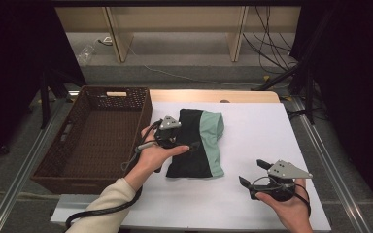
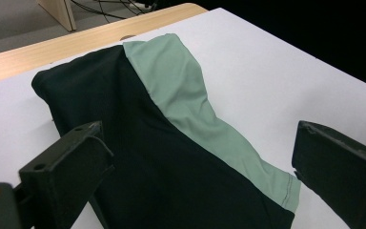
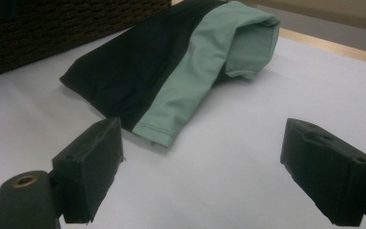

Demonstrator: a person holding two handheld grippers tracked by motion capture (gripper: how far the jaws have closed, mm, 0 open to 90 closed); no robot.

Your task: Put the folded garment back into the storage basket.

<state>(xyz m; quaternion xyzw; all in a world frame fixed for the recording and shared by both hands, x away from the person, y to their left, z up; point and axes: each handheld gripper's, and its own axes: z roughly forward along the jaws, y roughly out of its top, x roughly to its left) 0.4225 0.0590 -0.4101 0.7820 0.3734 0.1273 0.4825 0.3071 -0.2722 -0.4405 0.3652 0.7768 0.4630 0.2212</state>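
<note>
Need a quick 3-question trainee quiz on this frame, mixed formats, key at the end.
1. True or false: the folded garment lies inside the wicker basket.
2. Which gripper is over the garment? A) left gripper B) right gripper
3. Fill in: the garment is black with a ____ panel.

Key:
1. False; it lies on the white table, beside the basket.
2. A; its jaws stand open over the black part.
3. Green.

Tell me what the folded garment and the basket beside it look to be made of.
Folded garment: thin, smooth stretch knit by the look, black with a mint-green panel; soft creases, faint sheen, stitched hem. Possibly sportswear fabric.
Basket: dark brown woven wicker or rattan-like strands, matte; the weave shows on its walls.
</note>
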